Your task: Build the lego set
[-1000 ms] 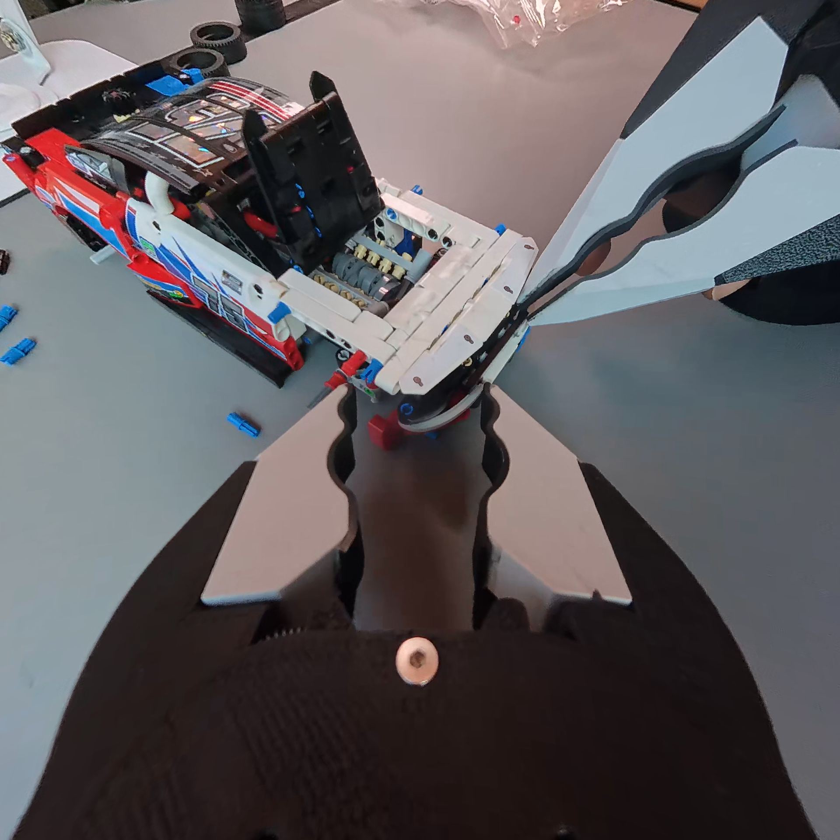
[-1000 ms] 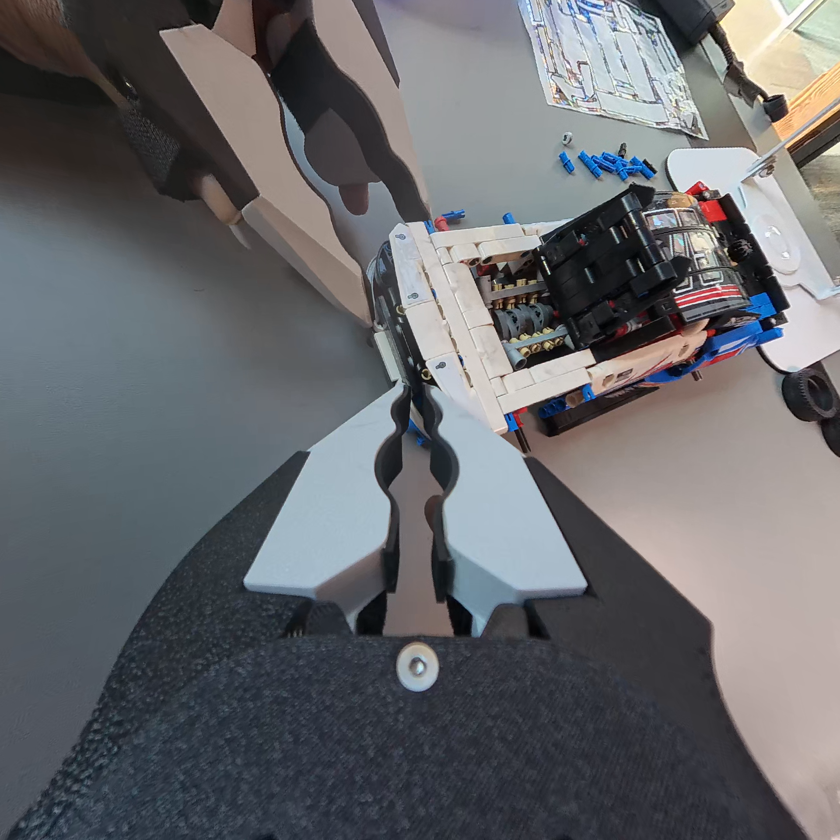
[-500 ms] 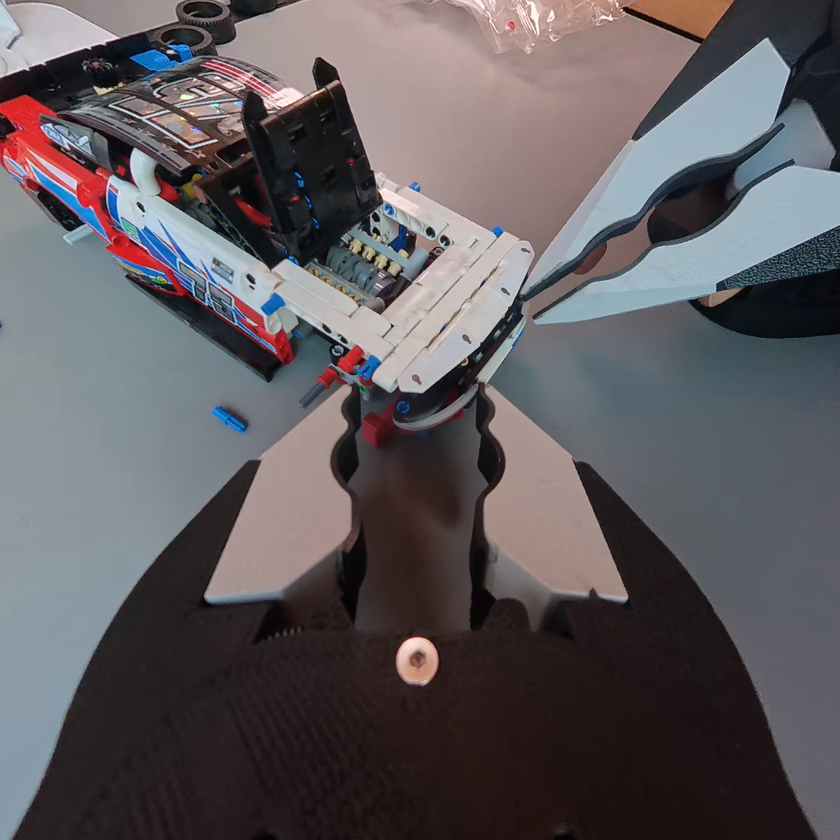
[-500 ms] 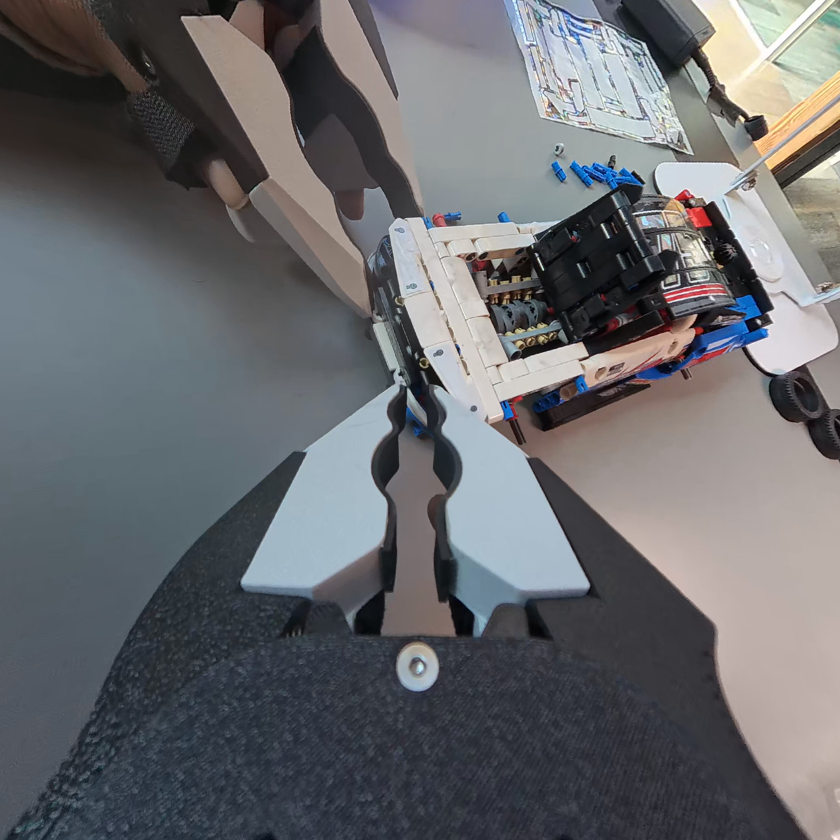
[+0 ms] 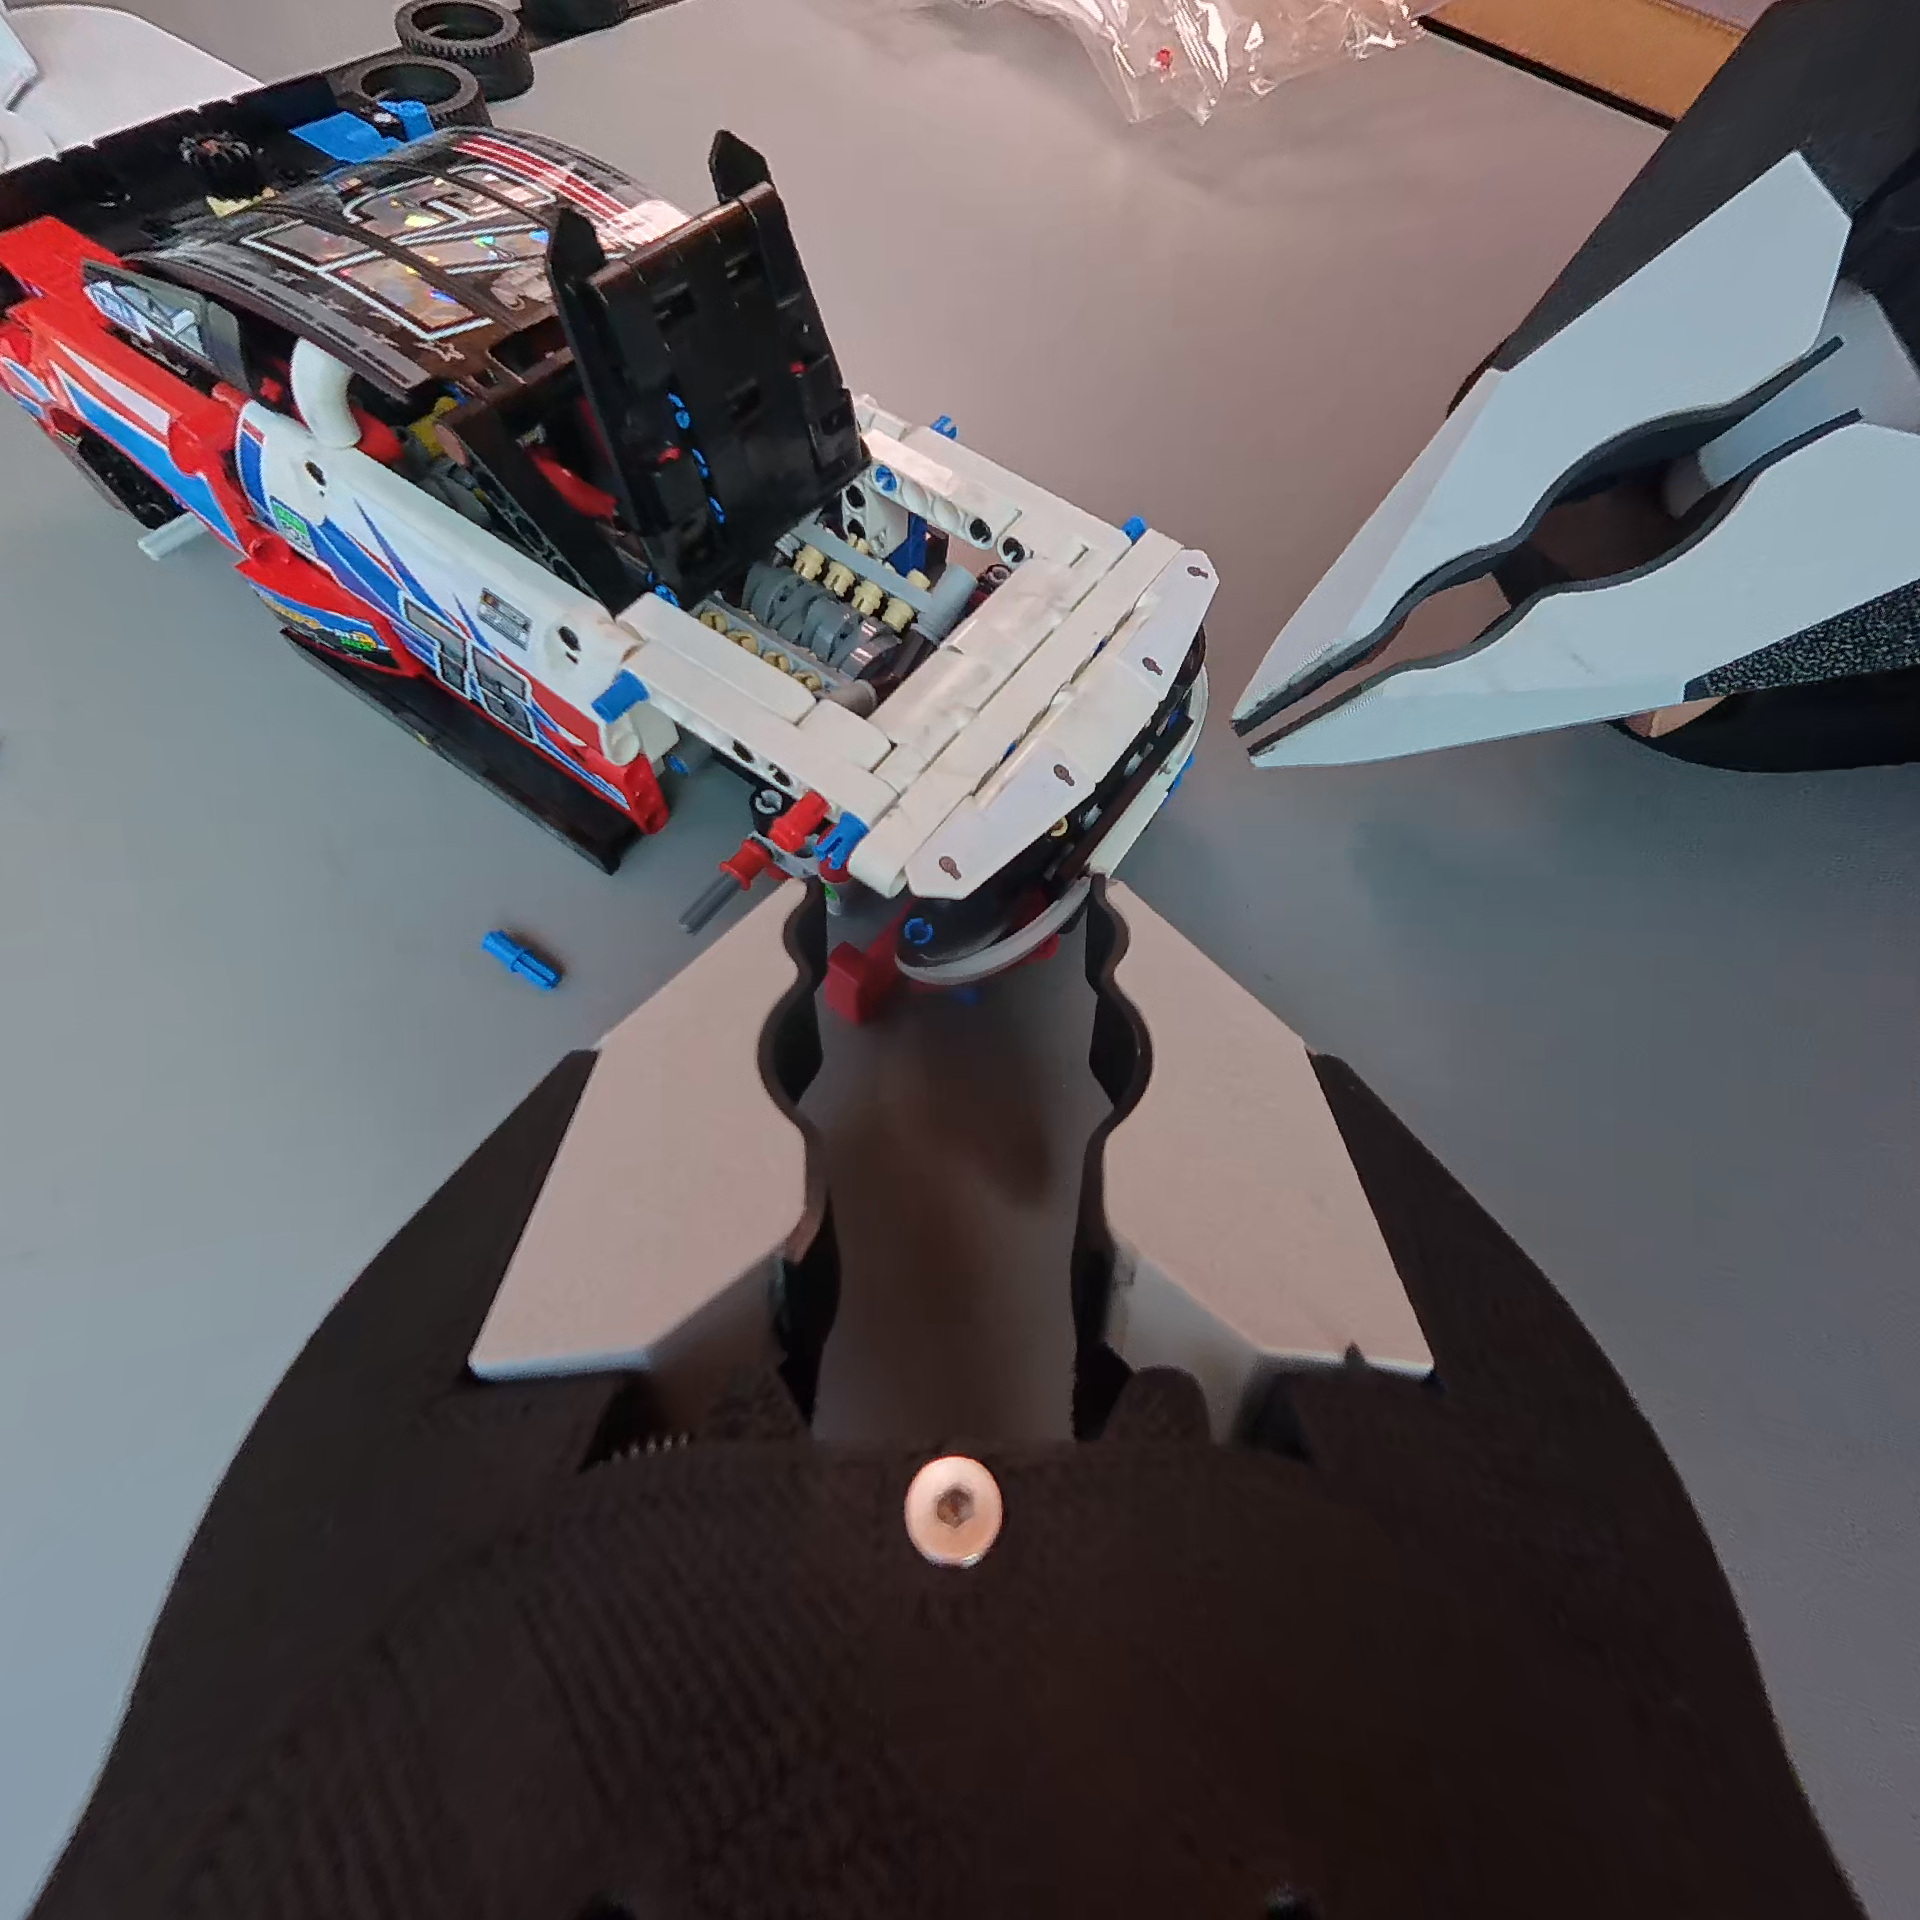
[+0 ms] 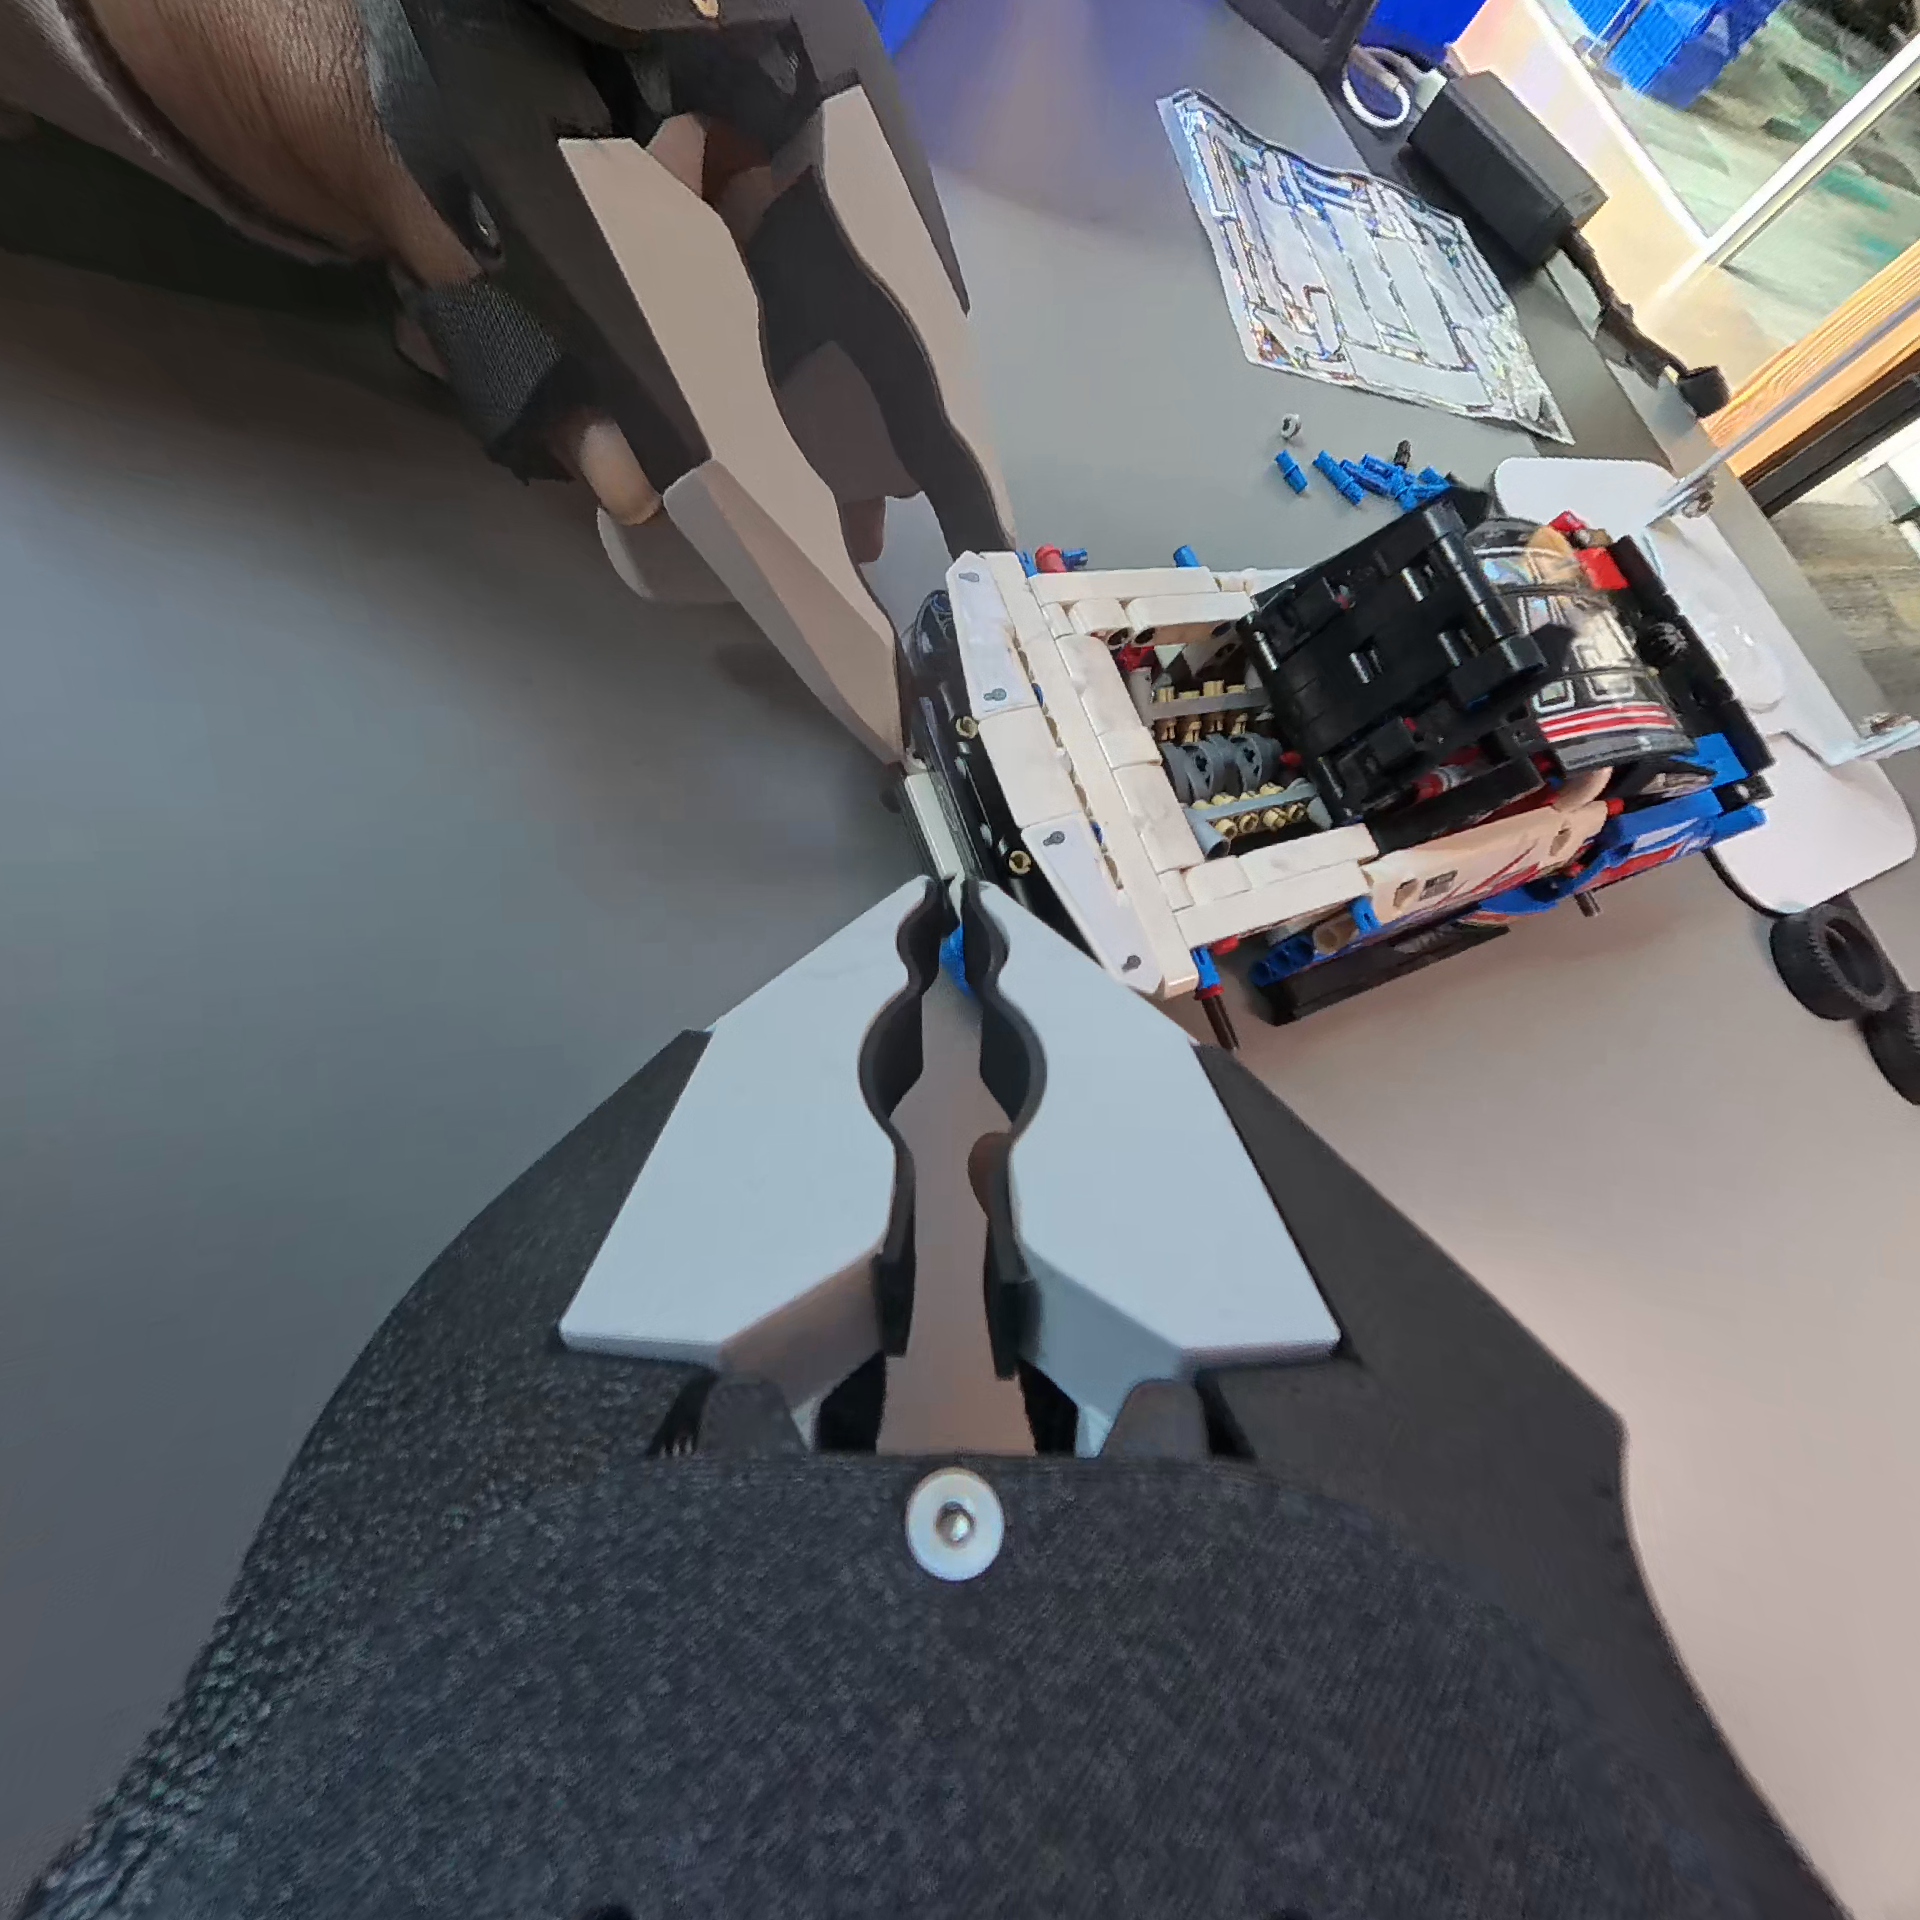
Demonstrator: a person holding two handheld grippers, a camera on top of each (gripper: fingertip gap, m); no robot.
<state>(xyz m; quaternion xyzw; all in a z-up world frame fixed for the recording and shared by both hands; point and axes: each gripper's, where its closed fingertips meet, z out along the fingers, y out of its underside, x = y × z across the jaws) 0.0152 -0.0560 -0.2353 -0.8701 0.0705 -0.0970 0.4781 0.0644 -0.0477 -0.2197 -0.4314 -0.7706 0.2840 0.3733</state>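
The lego car [image 5: 987, 665] is red, white, blue and black, and lies on the grey table with its black lid raised over the engine. My left gripper [image 5: 951, 899] straddles the car's near end, its fingers closed against the bumper. One of its fingers [image 6: 748, 457] shows at the upper left of the right wrist view, at the end of the car [image 6: 1143, 748]. My right gripper [image 6: 945, 899] is nearly shut with nothing visible between its tips, just off the car's white corner. It also shows in the left wrist view [image 5: 1247, 732], a small gap from the car.
A loose blue pin [image 5: 520, 956] lies left of my left gripper. Black tyres [image 5: 462, 26] lie beyond the car, and more tyres [image 6: 1834, 961] beside it. There is a pile of blue pins [image 6: 1361, 478], an instruction sheet [image 6: 1351, 270], a clear bag [image 5: 1195, 42] and a black adapter [image 6: 1496, 177].
My right gripper's tips, which touched the car's white corner, have drawn back a little. My left gripper stays on the car's end.
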